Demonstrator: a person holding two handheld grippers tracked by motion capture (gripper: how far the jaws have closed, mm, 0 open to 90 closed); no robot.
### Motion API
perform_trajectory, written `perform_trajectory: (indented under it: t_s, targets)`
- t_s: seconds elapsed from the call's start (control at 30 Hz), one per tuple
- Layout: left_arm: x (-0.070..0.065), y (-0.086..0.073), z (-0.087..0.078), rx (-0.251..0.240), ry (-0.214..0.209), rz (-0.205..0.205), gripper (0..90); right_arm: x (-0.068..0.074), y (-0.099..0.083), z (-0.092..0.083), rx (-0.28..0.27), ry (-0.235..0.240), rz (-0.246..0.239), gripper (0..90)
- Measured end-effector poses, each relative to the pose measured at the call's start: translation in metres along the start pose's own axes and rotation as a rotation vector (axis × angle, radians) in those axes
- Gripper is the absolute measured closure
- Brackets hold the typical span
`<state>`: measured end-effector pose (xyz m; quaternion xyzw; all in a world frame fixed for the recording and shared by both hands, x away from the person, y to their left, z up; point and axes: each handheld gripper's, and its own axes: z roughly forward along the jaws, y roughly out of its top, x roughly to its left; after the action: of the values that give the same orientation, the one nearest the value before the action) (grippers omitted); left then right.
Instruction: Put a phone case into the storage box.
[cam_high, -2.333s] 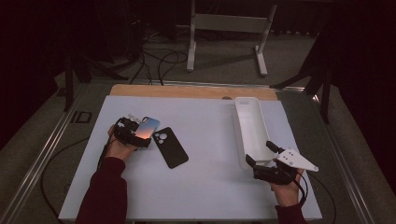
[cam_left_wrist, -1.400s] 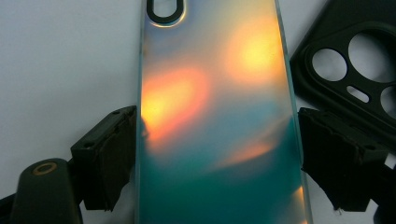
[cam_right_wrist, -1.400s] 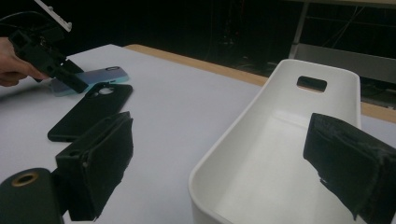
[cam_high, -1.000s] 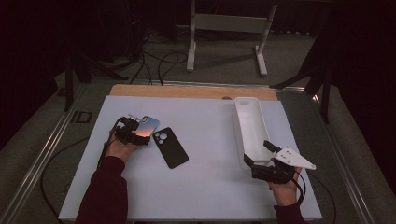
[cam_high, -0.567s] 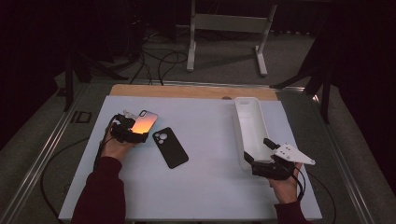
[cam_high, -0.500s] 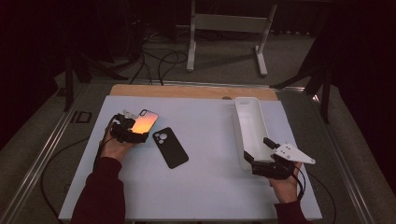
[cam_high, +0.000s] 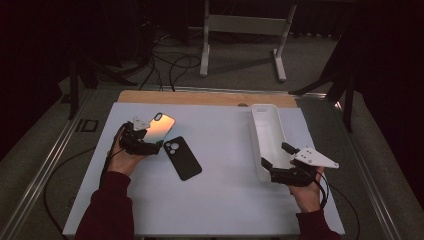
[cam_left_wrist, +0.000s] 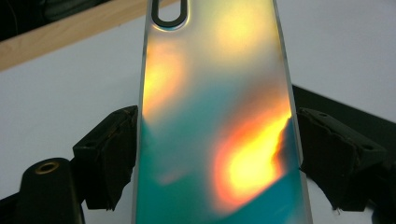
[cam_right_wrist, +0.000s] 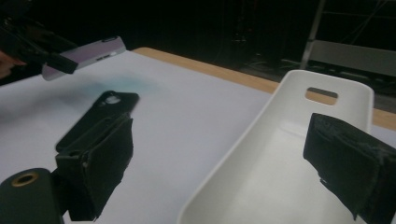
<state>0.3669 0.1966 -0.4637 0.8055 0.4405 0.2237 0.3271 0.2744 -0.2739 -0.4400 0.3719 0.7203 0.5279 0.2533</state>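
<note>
The left gripper clamps an iridescent phone case across its width, a black pad pressed on each long edge, and the case sticks out ahead of the jaws, lifted clear of the white mat with its far end tipped up. The phone lies face down on the mat just beside this gripper, on its right. The step in hand looks like carrying the case off, probably toward the white tray, so the squeeze should stay firm and square on the edges; the case is thin and slick, and a tilt or a slack grip could let it twist out. It should pass over the phone, not brush it. The right gripper has its jaws spread with nothing between the pads; they straddle the tray's near end, one jaw to its left and one over its inside, likely to steady it. The left gripper view shows the pads meeting the case's edges and its camera cut-out at the far end, which the high view leaves too small to judge. The right gripper view shows the case from the side, floating above the mat, and the slot in the tray's far wall. The high view alone gives the gap between case and tray, well apart.
</note>
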Motion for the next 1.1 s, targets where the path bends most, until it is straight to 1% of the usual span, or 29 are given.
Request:
perform_trajectory:
  t_s: [0.1,0.33,0.5,0.6,0.67,0.87,0.9,0.93,1.07,1.1]
  targets:
    - [-0.007,0.004,-0.005,-0.031,-0.014,0.017,16.7,0.000,0.003,0.002,0.000,0.005,0.005,8.1]
    - [-0.025,0.016,-0.012,-0.072,-0.042,0.068,16.6,0.001,0.009,0.009,0.001,0.027,0.016,8.0]
    - [-0.044,0.028,-0.017,-0.107,-0.066,0.117,16.7,0.002,0.013,0.012,-0.002,0.040,0.032,8.0]
    - [-0.055,0.034,-0.019,-0.123,-0.078,0.146,16.6,0.001,0.015,0.013,-0.010,0.057,0.063,8.0]
    - [-0.062,0.039,-0.020,-0.131,-0.089,0.168,16.7,0.000,0.017,0.014,-0.011,0.060,0.074,8.0]
    - [-0.082,0.049,-0.023,-0.158,-0.121,0.220,16.7,0.001,0.023,0.017,-0.015,0.070,0.079,8.0]
    - [-0.082,0.049,-0.023,-0.158,-0.121,0.220,16.6,0.001,0.023,0.017,-0.015,0.070,0.079,8.0]
    - [-0.089,0.052,-0.023,-0.169,-0.136,0.238,16.6,0.001,0.024,0.018,-0.015,0.074,0.080,8.0]
    - [-0.101,0.057,-0.023,-0.188,-0.157,0.254,16.6,0.006,0.029,0.025,-0.012,0.099,0.092,8.0]
    - [-0.103,0.058,-0.023,-0.189,-0.162,0.265,16.7,0.007,0.030,0.027,-0.010,0.102,0.095,8.0]
